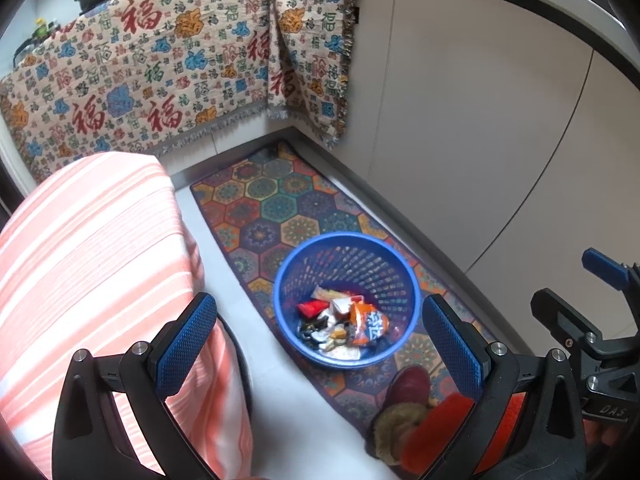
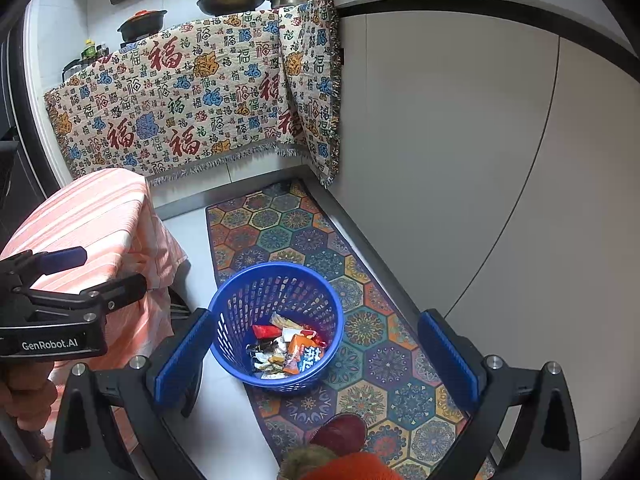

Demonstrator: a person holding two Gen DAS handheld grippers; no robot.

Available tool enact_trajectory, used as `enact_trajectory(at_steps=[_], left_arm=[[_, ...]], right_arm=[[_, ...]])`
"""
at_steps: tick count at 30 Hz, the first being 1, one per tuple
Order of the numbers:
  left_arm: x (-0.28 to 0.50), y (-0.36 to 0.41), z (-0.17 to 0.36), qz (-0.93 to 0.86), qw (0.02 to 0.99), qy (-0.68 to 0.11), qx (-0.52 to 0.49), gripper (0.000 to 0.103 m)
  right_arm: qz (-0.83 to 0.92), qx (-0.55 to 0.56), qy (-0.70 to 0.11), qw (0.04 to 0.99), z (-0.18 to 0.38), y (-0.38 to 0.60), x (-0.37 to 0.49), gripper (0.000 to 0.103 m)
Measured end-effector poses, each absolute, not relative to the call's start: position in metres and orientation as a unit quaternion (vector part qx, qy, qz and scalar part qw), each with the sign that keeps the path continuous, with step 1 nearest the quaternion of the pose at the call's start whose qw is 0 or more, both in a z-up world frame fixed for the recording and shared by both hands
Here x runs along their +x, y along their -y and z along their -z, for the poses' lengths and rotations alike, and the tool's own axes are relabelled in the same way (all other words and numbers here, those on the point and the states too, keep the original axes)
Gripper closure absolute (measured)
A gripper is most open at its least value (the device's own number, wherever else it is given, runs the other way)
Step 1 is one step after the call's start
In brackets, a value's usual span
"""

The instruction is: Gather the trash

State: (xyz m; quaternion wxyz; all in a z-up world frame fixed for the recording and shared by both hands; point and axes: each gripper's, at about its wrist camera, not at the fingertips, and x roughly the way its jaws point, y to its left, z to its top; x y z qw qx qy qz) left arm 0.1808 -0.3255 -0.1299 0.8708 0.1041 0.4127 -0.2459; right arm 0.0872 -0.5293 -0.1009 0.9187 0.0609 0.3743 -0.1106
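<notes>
Here, both tools hang above the floor with nothing between their blue pads: the left gripper [image 1: 316, 344] stands wide apart, and the right gripper [image 2: 316, 354] likewise. Below them a blue basket [image 2: 236, 292] sits on the patterned mat [image 2: 376, 336], holding crumpled wrappers [image 2: 288, 346]. Beyond, a printed cloth [image 2: 192, 92] drapes the counter front.

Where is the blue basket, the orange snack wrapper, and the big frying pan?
blue basket [image 2: 256, 288]: right wrist view, inner slotted wall.
orange snack wrapper [image 1: 370, 322]: left wrist view, middle of the wrapper, inside the basket.
frying pan [image 2: 234, 0]: right wrist view, the pan's bowl.
</notes>
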Motion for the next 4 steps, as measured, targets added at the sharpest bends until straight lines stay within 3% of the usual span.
enact_trajectory(at_steps=[4], left_arm=[[0.1786,0.3250,0.1286,0.251,0.872,-0.407,0.105,0.001]], right_arm=[[0.113,0.064,-0.374,0.918,0.1032,0.5322,0.0839,0.000]])
